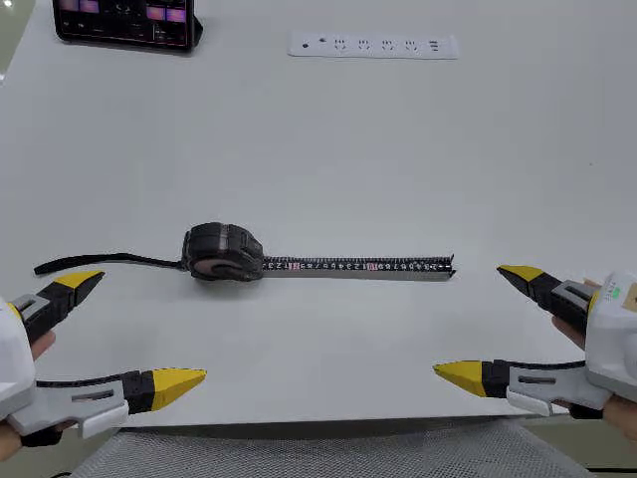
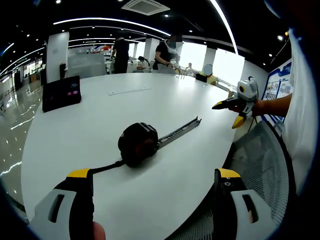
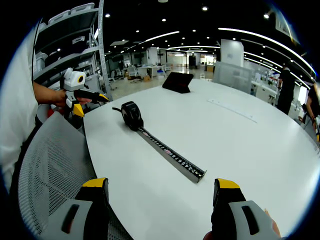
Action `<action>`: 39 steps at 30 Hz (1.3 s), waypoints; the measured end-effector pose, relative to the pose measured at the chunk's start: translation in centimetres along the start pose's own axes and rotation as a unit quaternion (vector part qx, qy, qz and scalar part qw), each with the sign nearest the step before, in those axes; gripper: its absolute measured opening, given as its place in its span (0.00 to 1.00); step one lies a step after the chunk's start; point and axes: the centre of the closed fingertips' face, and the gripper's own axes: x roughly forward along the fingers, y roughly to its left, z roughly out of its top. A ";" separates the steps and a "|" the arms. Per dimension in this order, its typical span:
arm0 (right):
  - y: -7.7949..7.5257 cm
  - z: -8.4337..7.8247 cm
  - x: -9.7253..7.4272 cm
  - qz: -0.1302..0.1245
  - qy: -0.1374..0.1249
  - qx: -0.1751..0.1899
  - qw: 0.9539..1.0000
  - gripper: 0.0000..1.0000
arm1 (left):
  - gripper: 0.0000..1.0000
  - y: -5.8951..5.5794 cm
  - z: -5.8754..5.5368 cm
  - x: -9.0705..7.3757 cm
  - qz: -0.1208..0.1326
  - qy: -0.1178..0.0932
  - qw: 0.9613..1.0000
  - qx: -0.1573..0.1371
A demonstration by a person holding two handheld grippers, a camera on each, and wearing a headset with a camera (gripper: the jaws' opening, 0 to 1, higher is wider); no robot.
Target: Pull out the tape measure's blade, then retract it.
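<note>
Head view puts your tape measure (image 1: 223, 253) on its side on the white table (image 1: 328, 139), about midway between your two grippers. Its blade (image 1: 358, 266) lies drawn out flat to your right and ends at the hook (image 1: 451, 265). A black strap (image 1: 100, 263) trails from the case towards your left. Your left gripper (image 1: 151, 326) hangs near the table's front edge with its jaws spread wide and nothing between them, close to the strap's free end but not touching it. Your right gripper (image 1: 468, 320) is likewise wide open and empty, just past the hook and clear of it. In the left gripper view the case sits ahead between your jaws, and in the right gripper view the hook end lies ahead between that gripper's jaws. Judging by how things lie, the pulling-out half looks done, since a good length of blade is out and resting on the surface without either gripper holding it. The retraction is what remains. For that you will likely need one gripper to steady the case and possibly to free a lock. Whether a lock is set is too small to make out. A tablet (image 1: 124, 20) and a power strip (image 1: 373, 45) sit at the far side, well apart from the work.
</note>
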 end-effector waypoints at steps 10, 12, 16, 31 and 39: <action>0.0 0.1 0.0 -0.001 -0.001 0.000 1.000 0.85 | 0.99 0.1 -0.1 0.1 0.002 0.000 1.000 0.000; 0.0 0.1 0.0 -0.001 -0.001 0.001 1.000 0.85 | 0.99 0.2 -0.1 0.0 0.003 0.000 1.000 0.000; 0.0 0.1 0.0 -0.001 -0.001 0.001 1.000 0.85 | 0.99 0.2 -0.1 -0.1 0.003 -0.002 1.000 -0.001; -0.9 0.2 0.2 -0.003 -0.003 0.002 1.000 0.85 | 0.99 -0.1 0.5 1.1 0.004 0.001 1.000 -0.002; -1.3 0.4 0.3 -0.004 -0.002 0.004 1.000 0.84 | 0.99 -0.3 0.9 2.5 0.003 0.004 1.000 -0.002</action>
